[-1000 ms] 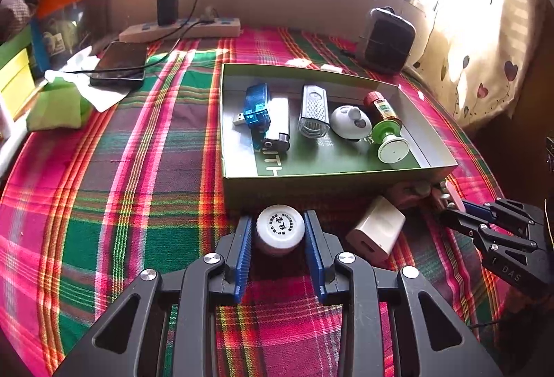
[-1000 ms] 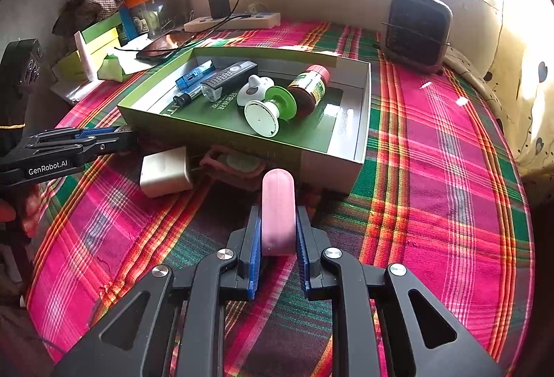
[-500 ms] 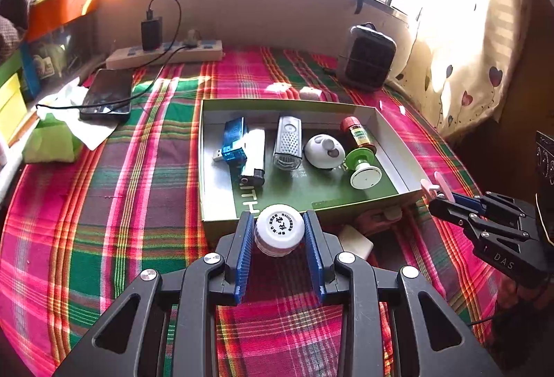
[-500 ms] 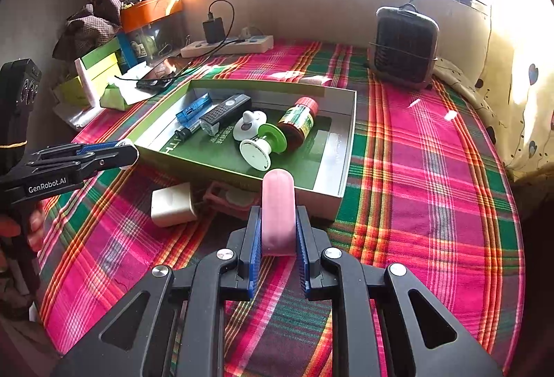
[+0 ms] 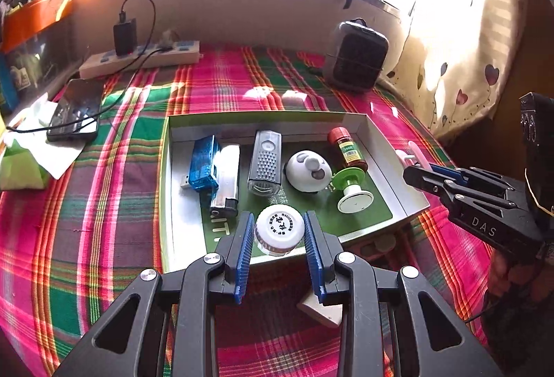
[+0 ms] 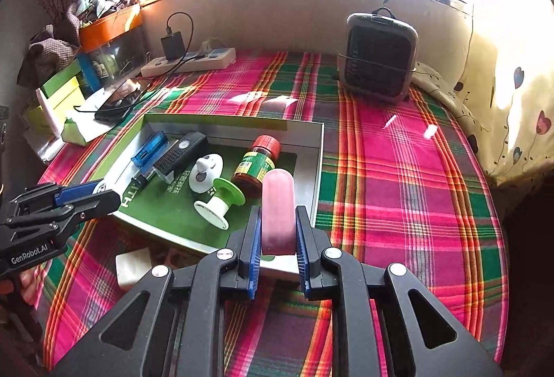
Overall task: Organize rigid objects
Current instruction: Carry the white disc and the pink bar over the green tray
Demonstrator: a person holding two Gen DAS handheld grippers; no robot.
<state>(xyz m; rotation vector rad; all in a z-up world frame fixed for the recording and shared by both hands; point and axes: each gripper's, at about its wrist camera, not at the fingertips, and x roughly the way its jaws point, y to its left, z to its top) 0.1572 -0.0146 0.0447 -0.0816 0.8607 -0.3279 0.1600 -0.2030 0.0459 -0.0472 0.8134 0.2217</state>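
The left gripper point(image 5: 279, 231) is clamped on a small white-capped bottle point(image 5: 279, 227), its blue pads pressing both sides of the cap, and the bottle hangs over the near edge of the green tray point(image 5: 381, 148). The right gripper point(image 6: 277, 231) is closed on a pink capsule-shaped case point(image 6: 278, 211), which stands upright between the pads above the tray's near right corner.

Just below the left gripper, on the plaid cloth point(image 5: 114, 190) outside the tray, lies a white charger block point(image 5: 323, 313); a pinkish item next to it is mostly hidden by the tray wall.

Inside the tray, side by side from left to right in the left wrist view: a blue USB adapter point(image 5: 204, 165), a silver lighter point(image 5: 225, 179), a grey perforated device point(image 5: 265, 165), a white round gadget point(image 5: 308, 171), a green-and-white spool point(image 5: 350, 188) and a red-capped brown bottle point(image 5: 346, 148) — all lying flat or on their sides.

Beyond the tray, a phone point(image 5: 74, 114) lies on white paper at the left, cabled to a power strip point(image 5: 142, 60) along the wall, and a dark fan heater point(image 5: 358, 62) stands at the far right.
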